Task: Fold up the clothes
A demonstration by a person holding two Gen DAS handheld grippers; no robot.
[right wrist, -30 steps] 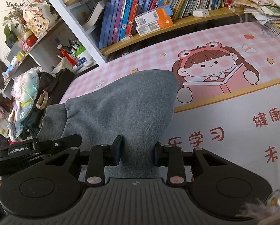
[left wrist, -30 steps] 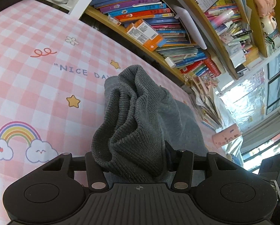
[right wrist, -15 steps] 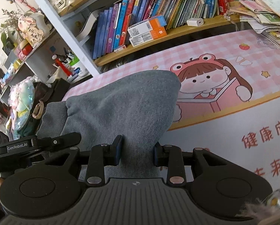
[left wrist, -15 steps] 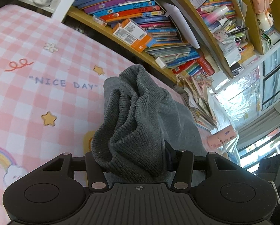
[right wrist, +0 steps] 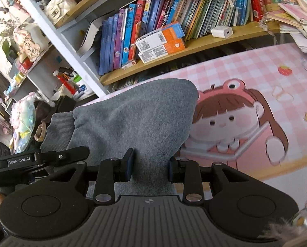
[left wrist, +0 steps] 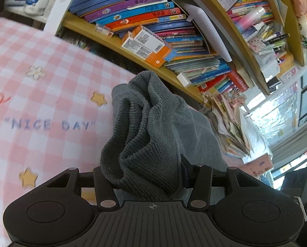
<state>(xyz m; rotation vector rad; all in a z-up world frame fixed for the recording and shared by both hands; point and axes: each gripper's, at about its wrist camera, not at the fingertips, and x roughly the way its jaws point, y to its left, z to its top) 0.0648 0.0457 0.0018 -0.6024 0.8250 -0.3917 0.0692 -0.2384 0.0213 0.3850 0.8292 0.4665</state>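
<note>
Garment: grey sweater (left wrist: 153,135), lifted off pink checked mat (left wrist: 40,78), bunched, held between both grippers in front of bookshelf (left wrist: 174,47).
Left gripper: left gripper (left wrist: 147,177) part closed, clamped on thick ribbed hem, cloth fills the gap.
Right gripper: right gripper (right wrist: 150,167) narrower gap, pinching smoother grey cloth; ribbed cuff (right wrist: 56,131) hangs to left of it.
Done: garment picked up at two points, judged carry or fold-over stage.
Left: no neat fold visible; sweater needs laying flat on mat, sleeves in, halves folded.
Progress: early, judged well under half.
Unclear: lower part of the garment hidden behind grippers.
</note>
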